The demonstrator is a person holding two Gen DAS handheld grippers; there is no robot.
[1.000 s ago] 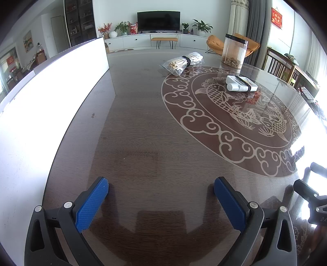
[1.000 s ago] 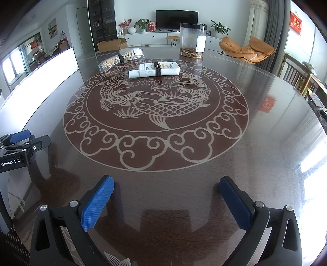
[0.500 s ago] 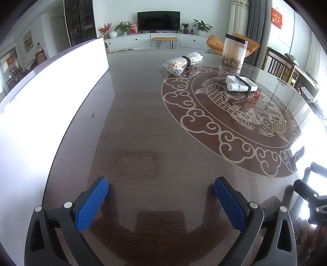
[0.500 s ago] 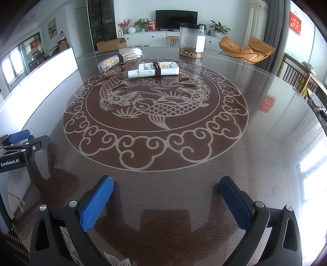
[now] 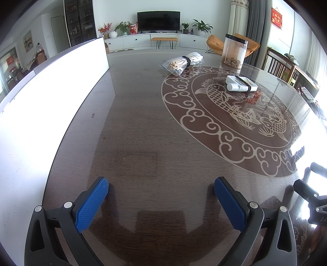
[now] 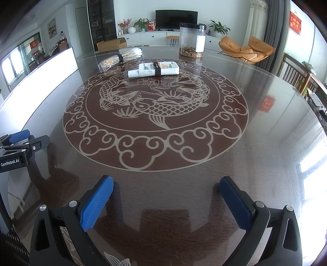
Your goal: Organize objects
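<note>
A: Tubes, the white pair strapped by a dark band, lie on the far part of the table's fish inlay; in the last second the right view has crept a touch, so they sit marginally lower in it than before. What else moved?

B: Nothing. The left view matches its earlier pictures. The chopstick bag lies beyond the tubes toward the far left edge, and the jar stands upright near the far edge, apart from both.

A: And the jaws?

B: The left gripper has its blue pads wide apart over bare table near the near edge, holding nothing. The right gripper is the same: pads spread, empty, well short of the tubes.

A: So for the task?

B: By the look of it, organizing has not begun; all three things are untouched and well apart from either gripper. A long reach across the table would be needed first.

A: Any writing?

B: "GenRobot.AI" reads on the left gripper's body in the right view. The tubes carry print and an orange mark, too small to read. The jar has a white label, also illegible. A red wall hanging bears gold characters that cannot be made out.
</note>
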